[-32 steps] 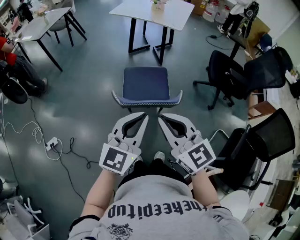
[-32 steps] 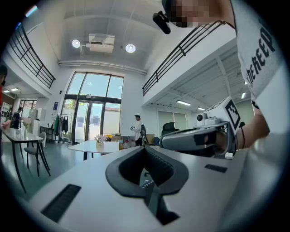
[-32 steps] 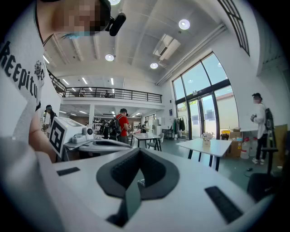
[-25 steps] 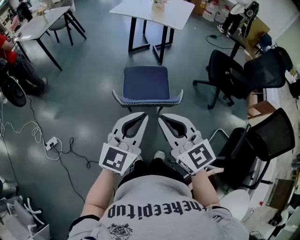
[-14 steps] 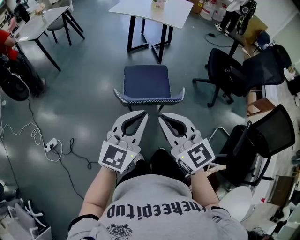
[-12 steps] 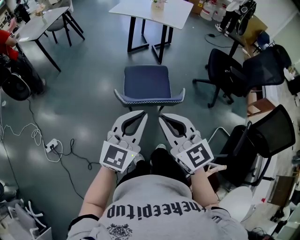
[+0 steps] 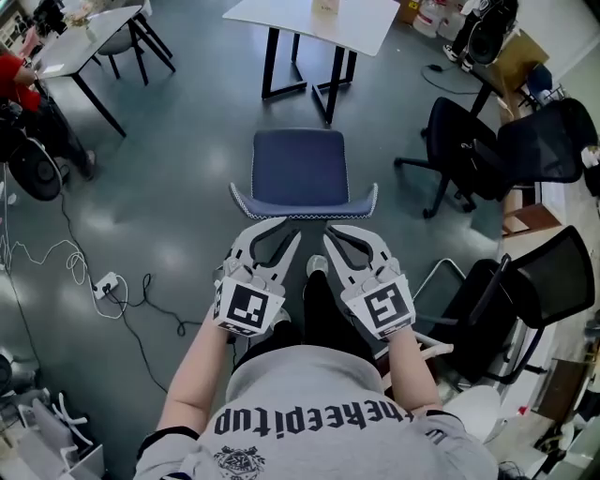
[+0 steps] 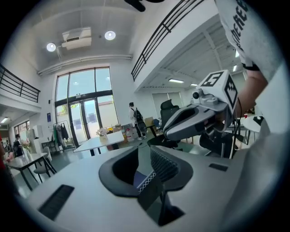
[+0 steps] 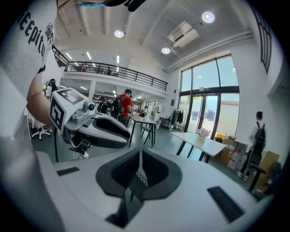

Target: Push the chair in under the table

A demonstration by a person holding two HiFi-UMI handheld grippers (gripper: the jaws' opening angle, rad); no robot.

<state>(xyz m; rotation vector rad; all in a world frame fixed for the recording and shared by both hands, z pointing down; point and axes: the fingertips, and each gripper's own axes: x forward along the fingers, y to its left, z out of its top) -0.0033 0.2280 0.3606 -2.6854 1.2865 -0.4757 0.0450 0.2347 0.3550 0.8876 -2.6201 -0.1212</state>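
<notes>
The chair (image 7: 300, 167) has a blue seat and a backrest edged with white zigzag trim (image 7: 305, 208), and it stands short of the white table (image 7: 323, 14). My left gripper (image 7: 278, 225) is just behind the backrest's left half. Its jaws have just been opening and stand open, and the seat and trim (image 8: 144, 180) show through the gap. Nothing is pinched. My right gripper (image 7: 342, 230) is shut, close behind the backrest's right half, with the trim (image 9: 141, 179) showing in the thin slit. The table appears ahead in both gripper views (image 8: 102, 141) (image 9: 199, 141).
Black office chairs (image 7: 487, 141) (image 7: 530, 281) crowd the right side. A second table (image 7: 80, 42) and a seated person in red (image 7: 11, 73) are at the far left. A cable and power strip (image 7: 103, 281) lie on the grey floor at left.
Both grippers have moved forward and down, up to the chair's backrest. The left gripper's jaws have parted. The right gripper's stay together.
</notes>
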